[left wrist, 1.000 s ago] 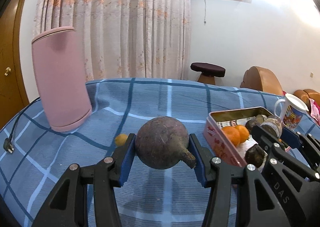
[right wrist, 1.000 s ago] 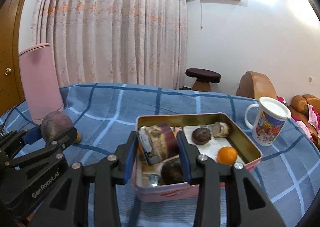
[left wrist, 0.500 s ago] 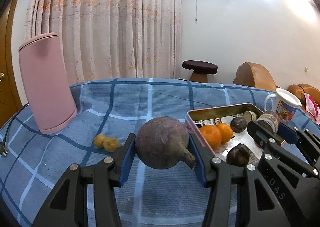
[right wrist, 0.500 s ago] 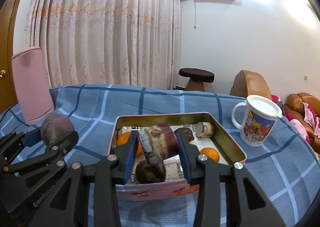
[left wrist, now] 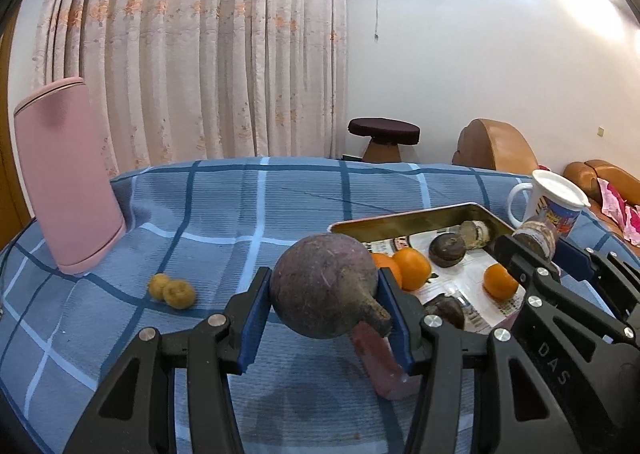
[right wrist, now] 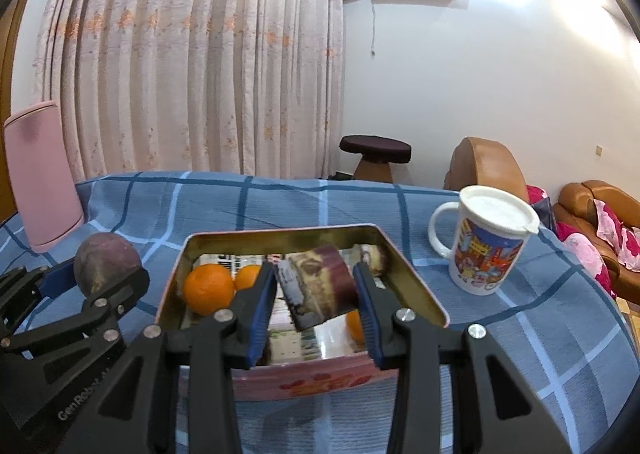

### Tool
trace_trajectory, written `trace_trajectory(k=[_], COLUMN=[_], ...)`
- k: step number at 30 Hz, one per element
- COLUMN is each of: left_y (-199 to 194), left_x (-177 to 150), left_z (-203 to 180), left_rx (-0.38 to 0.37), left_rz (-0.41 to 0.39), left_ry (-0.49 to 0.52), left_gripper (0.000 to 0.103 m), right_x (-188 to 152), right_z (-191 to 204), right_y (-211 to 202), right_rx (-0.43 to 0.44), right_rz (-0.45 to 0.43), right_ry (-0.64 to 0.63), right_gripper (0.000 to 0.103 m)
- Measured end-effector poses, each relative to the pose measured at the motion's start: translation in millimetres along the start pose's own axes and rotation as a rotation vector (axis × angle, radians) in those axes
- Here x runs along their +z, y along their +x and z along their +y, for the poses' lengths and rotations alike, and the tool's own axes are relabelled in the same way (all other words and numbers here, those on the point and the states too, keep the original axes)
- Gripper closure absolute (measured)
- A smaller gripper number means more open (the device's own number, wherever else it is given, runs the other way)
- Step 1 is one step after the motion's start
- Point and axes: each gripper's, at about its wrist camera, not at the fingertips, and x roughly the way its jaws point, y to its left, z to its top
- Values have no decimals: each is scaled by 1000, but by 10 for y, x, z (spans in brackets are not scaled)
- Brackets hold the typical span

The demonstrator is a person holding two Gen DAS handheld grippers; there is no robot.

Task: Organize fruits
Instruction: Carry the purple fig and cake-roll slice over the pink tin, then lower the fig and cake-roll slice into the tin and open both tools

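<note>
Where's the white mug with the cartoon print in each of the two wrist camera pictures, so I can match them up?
Left wrist view: the mug stands at the far right edge, on the blue checked cloth beyond the tin's right corner.
Right wrist view: the mug stands right of centre, just right of the tin, handle pointing left.
Shared landmark: the pink tin holding oranges, directly left of the mug in both.

pale curtains (left wrist: 192,54), white wall (left wrist: 480,66)
</note>
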Motion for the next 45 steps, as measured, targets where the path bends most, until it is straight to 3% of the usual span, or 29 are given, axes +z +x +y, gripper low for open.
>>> trace_trajectory(k=[29, 41, 45], left_y=[336, 594, 601], left_x=[153, 208, 226], left_z=[-543, -555, -552], left_rx=[-104, -142, -118], left_rz=[35, 120, 112], left_ry=[45, 32, 64], left_gripper=[49, 49, 49], right_x=[86, 180, 198], right_z=[-509, -560, -568], right_y=[233, 464, 584], right_rx=[-94, -74, -49], right_rz=[21, 63, 94], right_ry=[70, 110, 122], right_gripper=[61, 61, 61])
